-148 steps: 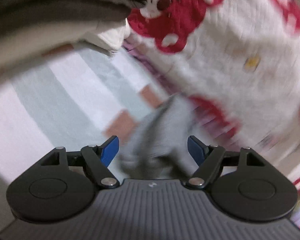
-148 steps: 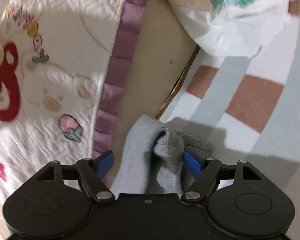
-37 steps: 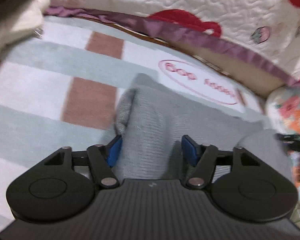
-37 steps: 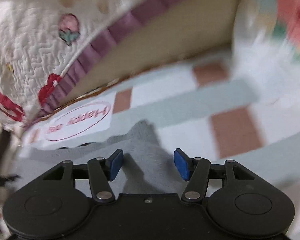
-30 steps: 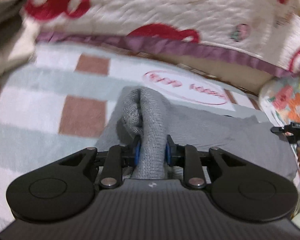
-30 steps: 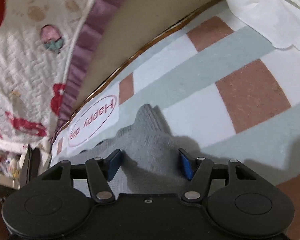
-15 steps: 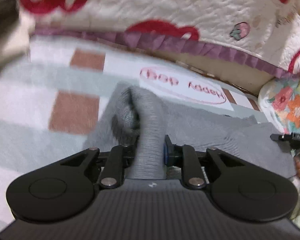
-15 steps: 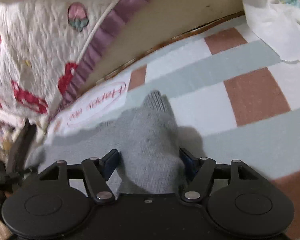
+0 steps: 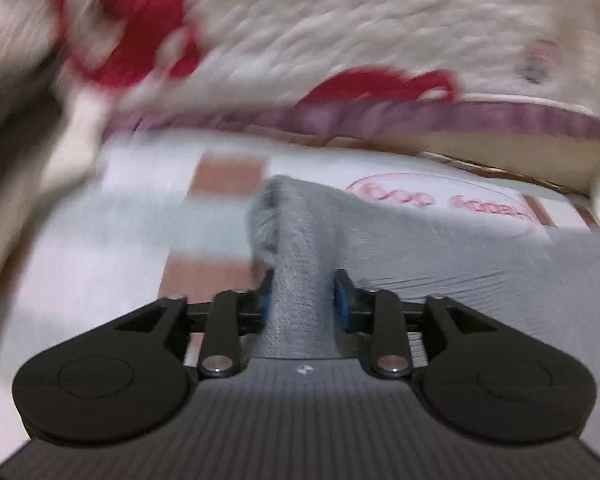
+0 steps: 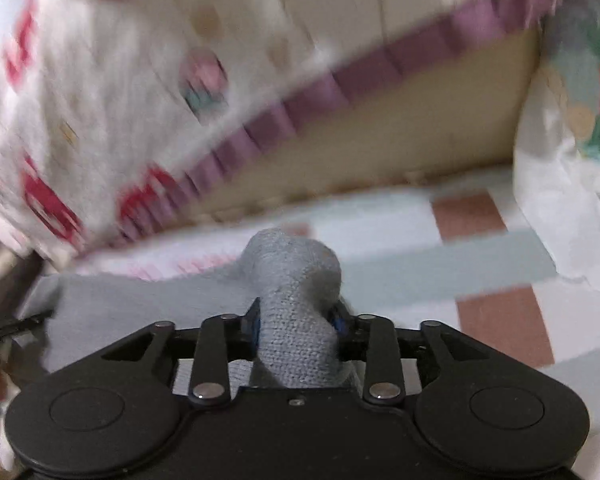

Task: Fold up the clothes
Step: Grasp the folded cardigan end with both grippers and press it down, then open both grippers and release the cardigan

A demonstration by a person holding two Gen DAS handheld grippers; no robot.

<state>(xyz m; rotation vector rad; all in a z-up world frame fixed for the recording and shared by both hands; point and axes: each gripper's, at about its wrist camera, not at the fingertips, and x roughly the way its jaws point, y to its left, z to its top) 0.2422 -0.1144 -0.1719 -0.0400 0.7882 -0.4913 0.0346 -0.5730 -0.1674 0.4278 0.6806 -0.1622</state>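
Grey knit garment (image 9: 440, 248), centre frame, soft and limp: left gripper (image 9: 302, 300) and right gripper (image 10: 296, 322) each clamp a bunched edge; such edges suit gripping

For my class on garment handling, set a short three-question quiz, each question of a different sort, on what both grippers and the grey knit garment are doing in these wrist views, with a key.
1. True or false: the left gripper has its fingers open and clear of the grey knit garment.
2. Multiple choice: the right gripper is shut on A) the white quilt with red figures, B) a bunched fold of the grey knit garment, C) the floral cloth.
3. Fill in: the garment lies over a ______ mat of white, grey-green and brown patches.

Key
1. False; its fingers pinch a ridge of the knit.
2. B
3. checked
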